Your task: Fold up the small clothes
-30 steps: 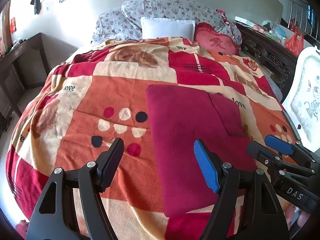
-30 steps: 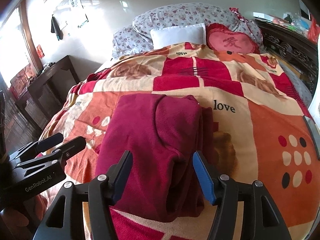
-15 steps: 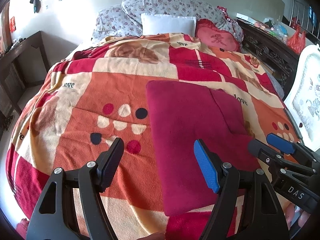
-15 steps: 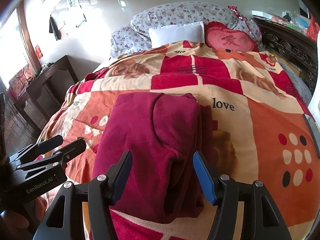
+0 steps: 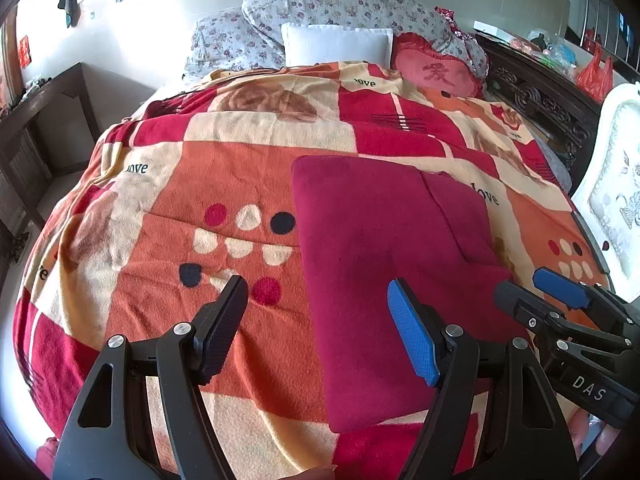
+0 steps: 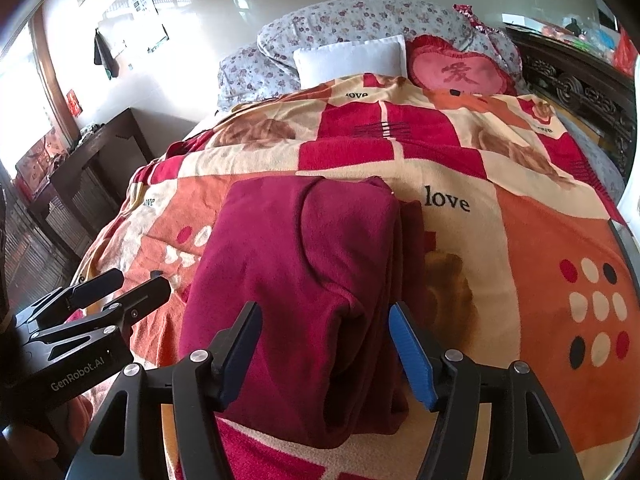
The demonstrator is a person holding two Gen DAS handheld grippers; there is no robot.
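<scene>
Right gripper (image 6: pixel 324 350) opening over lengthwise-folded garment (image 6: pixel 304 280).

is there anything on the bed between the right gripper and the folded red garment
Nothing visible. The right gripper sits directly over the near end of the folded dark red garment, its jaws opening with only that cloth beneath the gap. The left gripper stays off to the side.

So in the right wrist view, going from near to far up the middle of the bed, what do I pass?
Right gripper → folded maroon garment → patchwork blanket → white pillow → floral pillow.
</scene>
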